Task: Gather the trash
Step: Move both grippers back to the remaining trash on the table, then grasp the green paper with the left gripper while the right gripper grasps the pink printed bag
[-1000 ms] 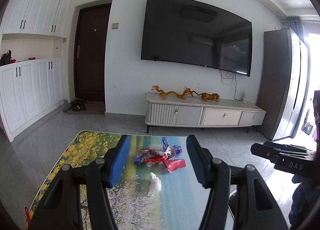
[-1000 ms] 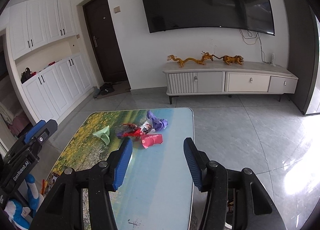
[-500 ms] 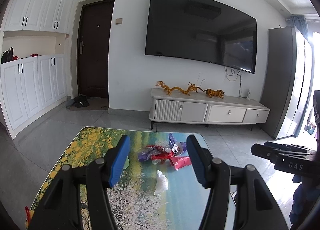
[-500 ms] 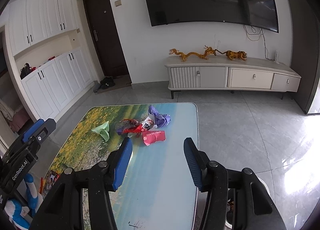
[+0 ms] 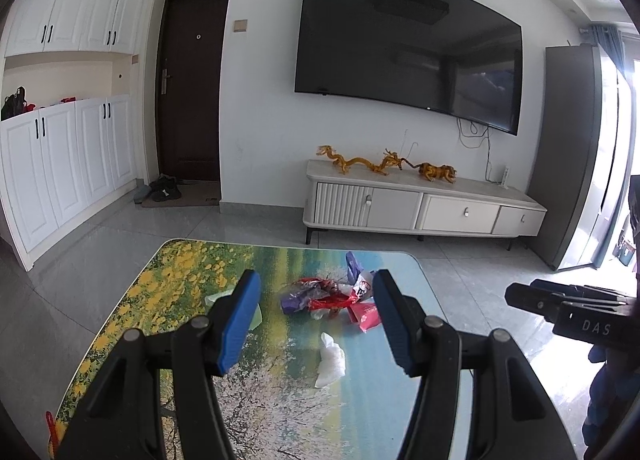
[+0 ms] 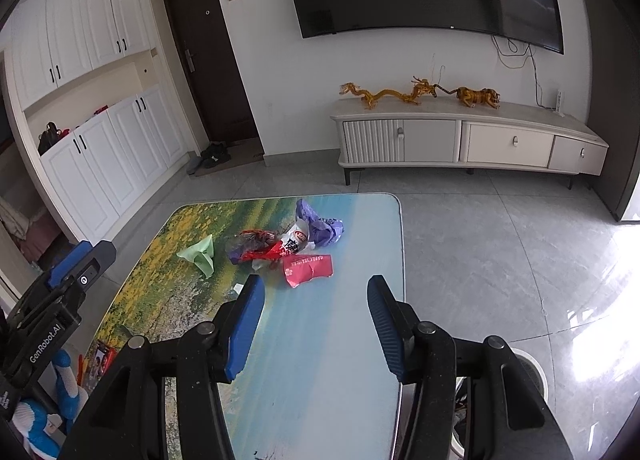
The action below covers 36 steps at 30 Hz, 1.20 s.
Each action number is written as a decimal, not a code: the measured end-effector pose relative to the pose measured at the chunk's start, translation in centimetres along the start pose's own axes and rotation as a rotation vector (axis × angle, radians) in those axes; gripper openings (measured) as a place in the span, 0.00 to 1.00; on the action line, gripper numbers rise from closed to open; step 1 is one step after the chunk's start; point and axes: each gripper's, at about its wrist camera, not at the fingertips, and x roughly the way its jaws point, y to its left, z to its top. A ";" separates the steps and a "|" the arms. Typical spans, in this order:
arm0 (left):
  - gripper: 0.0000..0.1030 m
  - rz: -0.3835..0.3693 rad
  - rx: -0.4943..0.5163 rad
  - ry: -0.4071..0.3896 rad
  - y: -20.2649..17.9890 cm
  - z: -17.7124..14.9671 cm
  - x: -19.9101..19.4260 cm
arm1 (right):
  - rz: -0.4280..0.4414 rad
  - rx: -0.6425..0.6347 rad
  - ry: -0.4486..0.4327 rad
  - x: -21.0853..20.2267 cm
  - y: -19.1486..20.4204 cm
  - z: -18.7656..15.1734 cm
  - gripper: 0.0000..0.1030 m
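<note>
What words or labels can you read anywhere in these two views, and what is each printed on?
"DAS": white letters on the black right gripper, seen from the left camera.
"GenRobot.AI": white letters on the black left gripper, seen from the right camera.
Red packet: a line of print, too small to read.
White wrapper: a red logo and dark characters, too blurred to read.

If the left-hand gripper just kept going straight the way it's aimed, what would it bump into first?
Probably the white crumpled tissue, which lies on the table between and just ahead of the open left gripper. The wrapper pile sits farther on. Depth is hard to judge.
</note>
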 end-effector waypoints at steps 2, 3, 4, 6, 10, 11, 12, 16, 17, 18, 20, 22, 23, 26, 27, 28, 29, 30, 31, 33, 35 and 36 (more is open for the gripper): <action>0.55 -0.005 0.002 0.015 0.2 0.0 0.7 | 0.000 -0.003 0.008 0.4 -0.1 0.2 0.49; 0.55 -0.005 0.004 0.021 0.5 0.2 1.1 | 0.001 -0.004 0.010 0.7 -0.1 0.4 0.49; 0.55 0.006 0.008 0.019 0.8 0.5 1.4 | 0.003 -0.004 0.010 0.8 -0.2 0.7 0.49; 0.55 0.043 0.025 0.007 1.5 1.4 2.0 | 0.006 -0.006 0.000 0.9 -0.3 1.5 0.49; 0.55 0.070 0.036 0.000 3.1 3.4 3.2 | 0.010 -0.029 -0.038 0.9 0.0 3.5 0.49; 0.55 0.072 0.040 0.002 3.5 3.9 3.4 | 0.009 -0.039 -0.047 0.9 0.1 4.0 0.49; 0.55 0.073 0.045 0.007 4.0 4.5 3.9 | 0.012 -0.047 -0.054 0.8 0.3 4.5 0.49; 0.55 0.068 0.039 0.046 6.4 6.0 6.0 | 0.033 -0.068 -0.073 1.5 0.6 5.7 0.54; 0.55 0.068 0.033 0.056 7.0 6.2 6.6 | 0.035 -0.073 -0.073 1.9 0.7 5.8 0.55; 0.55 0.064 0.025 0.071 7.7 6.3 7.4 | 0.034 -0.079 -0.070 2.4 0.8 5.8 0.58; 0.55 0.059 0.000 0.095 9.0 6.2 8.7 | 0.038 -0.085 -0.050 3.9 0.8 5.7 0.60; 0.58 0.055 -0.026 0.115 10.0 5.7 10.1 | 0.056 -0.084 -0.027 5.4 0.6 5.4 0.64; 0.61 0.051 -0.035 0.125 10.3 5.3 10.8 | 0.062 -0.083 -0.015 6.2 0.6 5.2 0.65; 0.69 0.052 -0.051 0.152 11.0 3.8 12.8 | 0.078 -0.066 0.026 8.7 0.0 4.6 0.68; 0.70 0.055 -0.055 0.167 11.1 3.4 13.6 | 0.085 -0.061 0.036 9.3 -0.2 4.5 0.68; 0.70 0.057 -0.060 0.183 11.3 3.0 14.4 | 0.090 -0.056 0.047 10.0 -0.4 4.4 0.70; 0.70 0.058 -0.066 0.199 11.4 2.7 15.3 | 0.093 -0.054 0.057 10.8 -0.7 4.4 0.71; 0.70 0.061 -0.070 0.217 11.4 2.1 16.2 | 0.093 -0.053 0.067 11.6 -0.9 4.2 0.74; 0.70 0.066 -0.072 0.231 11.5 1.7 17.0 | 0.092 -0.054 0.076 12.1 -1.1 4.1 0.76; 0.70 0.071 -0.073 0.262 11.7 0.7 18.6 | 0.094 -0.062 0.103 13.9 -1.3 3.6 0.78; 0.70 0.071 -0.070 0.296 11.8 -0.2 20.3 | 0.087 -0.072 0.129 15.5 -1.5 3.2 0.81; 0.70 0.074 -0.067 0.311 11.8 -0.6 21.1 | 0.087 -0.076 0.145 16.5 -1.6 3.0 0.82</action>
